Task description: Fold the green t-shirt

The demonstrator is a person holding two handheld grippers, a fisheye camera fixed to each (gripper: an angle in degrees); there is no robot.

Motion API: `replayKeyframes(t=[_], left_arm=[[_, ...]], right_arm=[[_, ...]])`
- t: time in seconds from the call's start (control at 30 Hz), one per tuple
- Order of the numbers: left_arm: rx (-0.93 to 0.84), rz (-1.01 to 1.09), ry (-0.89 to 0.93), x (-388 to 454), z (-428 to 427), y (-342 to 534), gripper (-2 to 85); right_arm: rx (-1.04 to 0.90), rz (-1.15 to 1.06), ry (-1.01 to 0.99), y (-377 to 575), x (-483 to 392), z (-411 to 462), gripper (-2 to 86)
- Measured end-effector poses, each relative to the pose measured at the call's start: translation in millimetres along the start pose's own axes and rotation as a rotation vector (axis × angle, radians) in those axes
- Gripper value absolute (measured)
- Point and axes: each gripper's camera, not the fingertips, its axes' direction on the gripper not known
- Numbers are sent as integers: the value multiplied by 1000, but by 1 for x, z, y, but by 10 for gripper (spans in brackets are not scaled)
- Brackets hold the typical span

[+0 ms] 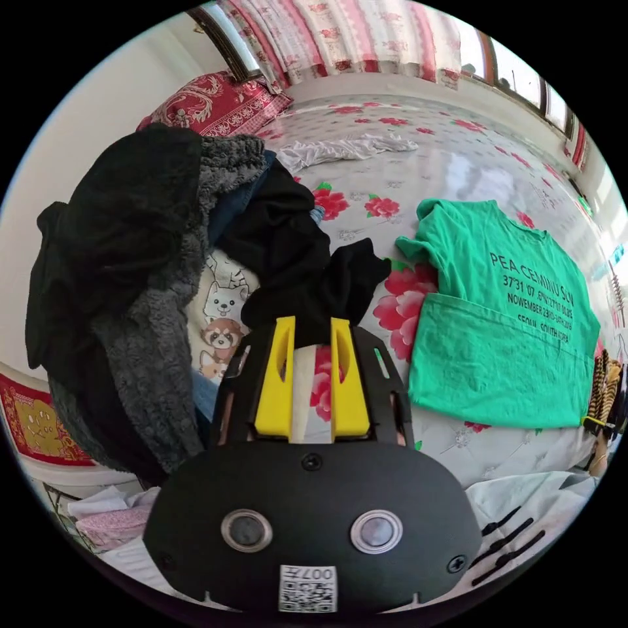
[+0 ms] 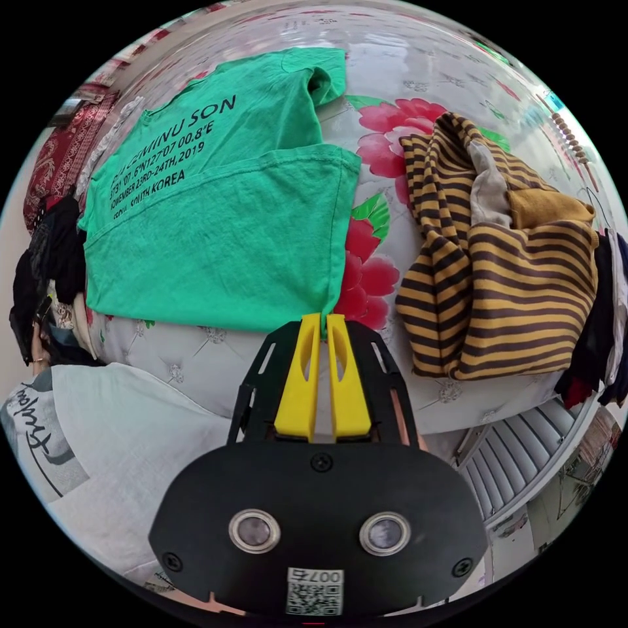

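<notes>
The green t-shirt (image 2: 216,229) with black lettering lies flat on the flowered bed cover (image 2: 386,124), its lower part folded up over the print. My right gripper (image 2: 322,319) is shut on the shirt's near corner at the fold. In the left gripper view the same t-shirt (image 1: 504,327) lies to the right, apart from my left gripper (image 1: 312,322). The left gripper's yellow jaws stand open with nothing between them, just in front of a black garment (image 1: 294,261).
A tall heap of dark clothes and a grey fleece (image 1: 150,281) sits at the left. A yellow-and-brown striped garment (image 2: 504,261) lies right of the t-shirt. A white cloth (image 1: 340,149) lies farther up the bed. A person's white shirt (image 2: 118,425) is close by.
</notes>
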Motion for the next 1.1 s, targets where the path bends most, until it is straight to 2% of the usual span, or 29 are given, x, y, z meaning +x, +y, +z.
replayKeyframes(t=[0.1,0.17,0.3,0.37,0.43,0.53,0.6,0.7,0.8,0.9,0.97,1.1], left_arm=[[-101,144,187,50,30,22,91],[-173,225,221,80,52,26,96],[-270,404,142,129,85,21,64],[-303,456,131,135,86,14,38],[-427,583,70,147,90,9,4],[-516,712,31,152,87,22,-7],[-547,722,55,145,82,40,-8],[-482,674,92,123,65,79,-9],[-432,513,155,93,53,99,-8],[-376,283,271,56,40,92,-8],[-316,152,338,35,32,79,-9],[-270,3,411,9,24,45,-9]], right_arm=[[4,-28,-9,0,4,1,-2],[4,-38,-32,0,10,2,-2],[-2,-55,-56,1,19,1,-2],[-3,-76,-46,4,20,1,-2],[-9,-97,-31,8,20,0,-2],[-62,-161,14,22,17,1,-2],[-108,-198,43,39,16,2,-2],[-151,-210,67,78,22,12,1],[-28,-128,3,110,39,-2,7],[272,40,-205,129,75,-45,22],[461,184,-453,125,110,-63,34],[540,347,-757,91,146,-53,48]])
